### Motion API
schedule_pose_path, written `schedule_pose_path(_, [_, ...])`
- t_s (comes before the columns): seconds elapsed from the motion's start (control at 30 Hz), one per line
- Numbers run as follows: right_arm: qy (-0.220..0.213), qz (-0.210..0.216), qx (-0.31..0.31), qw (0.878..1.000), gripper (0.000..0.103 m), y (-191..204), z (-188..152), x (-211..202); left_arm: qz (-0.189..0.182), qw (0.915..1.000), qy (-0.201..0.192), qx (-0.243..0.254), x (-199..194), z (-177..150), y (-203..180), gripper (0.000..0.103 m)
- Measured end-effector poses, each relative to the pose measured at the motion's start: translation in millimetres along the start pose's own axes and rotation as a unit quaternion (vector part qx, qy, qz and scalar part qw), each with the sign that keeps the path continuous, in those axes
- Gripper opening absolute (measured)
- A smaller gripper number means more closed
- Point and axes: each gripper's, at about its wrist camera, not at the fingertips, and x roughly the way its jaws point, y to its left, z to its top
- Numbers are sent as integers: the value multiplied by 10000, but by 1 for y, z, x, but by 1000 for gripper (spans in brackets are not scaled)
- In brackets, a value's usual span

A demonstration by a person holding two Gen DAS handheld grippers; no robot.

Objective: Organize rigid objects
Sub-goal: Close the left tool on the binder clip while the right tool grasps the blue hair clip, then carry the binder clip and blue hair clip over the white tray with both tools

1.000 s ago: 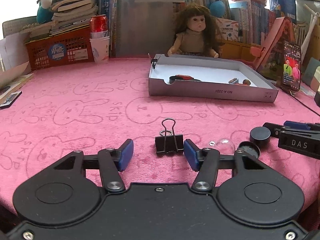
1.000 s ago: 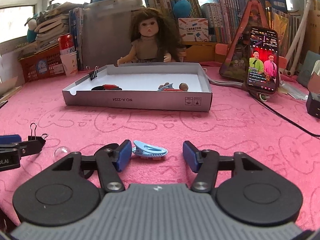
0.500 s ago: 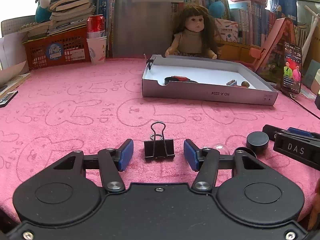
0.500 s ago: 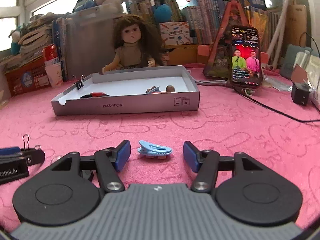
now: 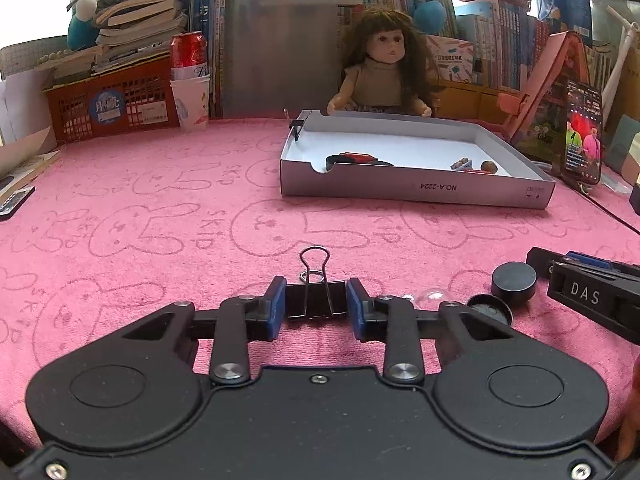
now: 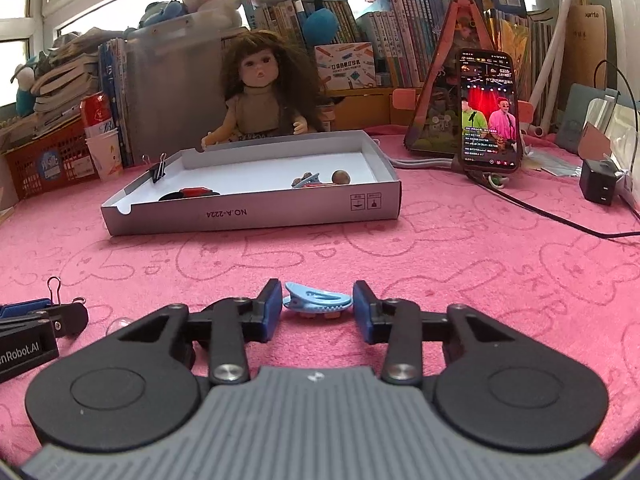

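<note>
Binder clip (image 5: pixel 316 299), black with wire handles, sits on the pink bunny-print cloth (image 5: pixel 160 216) right between the blue pads of the left gripper (image 5: pixel 316 308). From the left wrist view the jaws are closing and both pads look pressed up against the clip's sides, so I'd call that clenched on it. Off to its right there's a clear little dome (image 5: pixel 432 296), a black round cap (image 5: pixel 514 280) and a second dark round lid (image 5: pixel 489 312) partly behind the gripper arm, plus the other gripper's black body poking in at the edge. Further back is the white cardboard tray (image 5: pixel 416 192) with a few small bits already in it and another binder clip (image 5: pixel 296 126) clipped on its left rim, a doll (image 5: pixel 384 64) sitting behind it. Switching to the right wrist view: the right gripper (image 6: pixel 316 310) has a light blue hair clip (image 6: pixel 318 303) lying on the cloth between its pads, jaws closing in, left pad about touching the clip's end, right pad just beside the other end, so not really squeezing it yet as far as I can see. Same tray (image 6: pixel 248 216) straight ahead, a phone (image 6: pixel 489 112) propped up playing a video on the right.
</note>
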Motion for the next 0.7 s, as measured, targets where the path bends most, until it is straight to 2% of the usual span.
schedule_pose_path(0.3, [-69, 97, -88, 9999, 43, -2, 9, 1, -86, 9999, -94, 90, 0, 13, 0, 30])
schedule_pose_path(0.7, [-166, 240, -25, 9996, 43, -16, 47, 21, -356, 9990, -287, 2, 21, 61, -3, 30])
